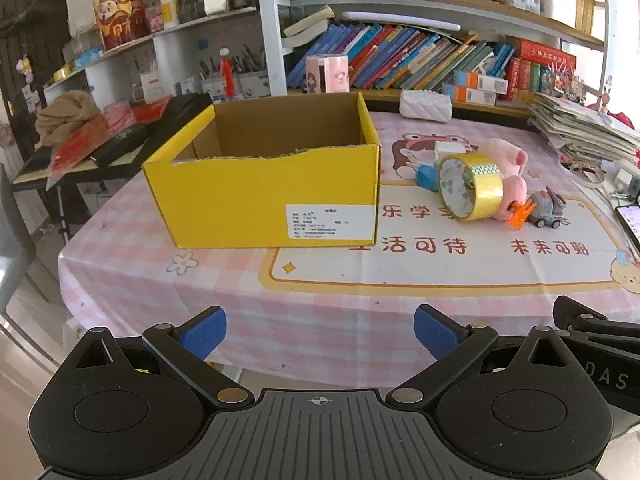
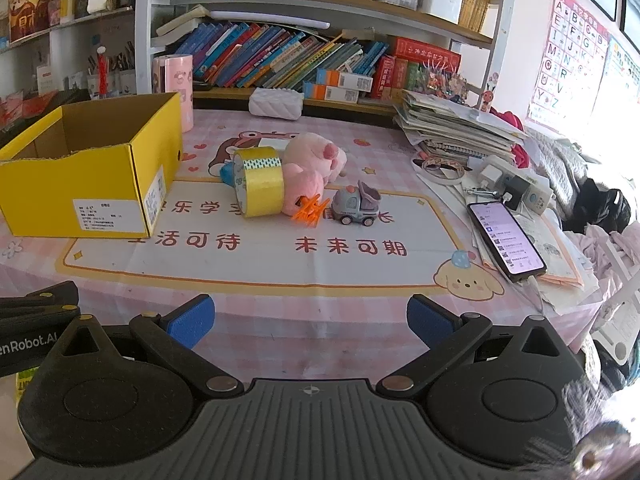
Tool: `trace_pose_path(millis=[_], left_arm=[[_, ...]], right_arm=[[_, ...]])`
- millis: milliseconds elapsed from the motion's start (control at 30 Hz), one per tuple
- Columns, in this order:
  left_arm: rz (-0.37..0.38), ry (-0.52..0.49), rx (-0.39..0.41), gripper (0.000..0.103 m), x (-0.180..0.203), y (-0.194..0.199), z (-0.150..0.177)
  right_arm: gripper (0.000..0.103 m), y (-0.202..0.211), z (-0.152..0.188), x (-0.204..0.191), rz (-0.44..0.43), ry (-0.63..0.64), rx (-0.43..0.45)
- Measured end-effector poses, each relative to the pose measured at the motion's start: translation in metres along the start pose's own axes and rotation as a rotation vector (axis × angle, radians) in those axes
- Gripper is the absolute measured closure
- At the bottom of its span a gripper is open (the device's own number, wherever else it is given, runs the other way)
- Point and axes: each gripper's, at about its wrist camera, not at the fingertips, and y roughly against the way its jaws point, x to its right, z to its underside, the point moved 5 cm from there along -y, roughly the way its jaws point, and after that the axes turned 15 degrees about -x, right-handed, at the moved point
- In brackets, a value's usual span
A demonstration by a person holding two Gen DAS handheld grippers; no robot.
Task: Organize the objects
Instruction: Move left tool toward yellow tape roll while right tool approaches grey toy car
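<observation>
In the right wrist view, an open yellow cardboard box stands at the left of the pink checked worktop. At frame centre a roll of yellow tape leans against a pink plush toy; just right sits a small grey toy truck. A lit black smartphone lies at far right, before a stack of papers.

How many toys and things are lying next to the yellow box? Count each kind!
Tape roll: 1
Pink plush toy: 1
Grey toy car: 1
Orange clip: 1
Blue thing, mostly hidden: 1
Total: 5
</observation>
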Motion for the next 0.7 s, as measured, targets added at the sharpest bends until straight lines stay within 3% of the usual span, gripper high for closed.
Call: trace_pose_path(millis=[700], left_arm=[[0.043,-0.023,-0.018,0.002,0.042,-0.020,-0.027]], right_arm=[[0.000,-0.022,-0.024,0.033,-0.019,0.017,0.028]])
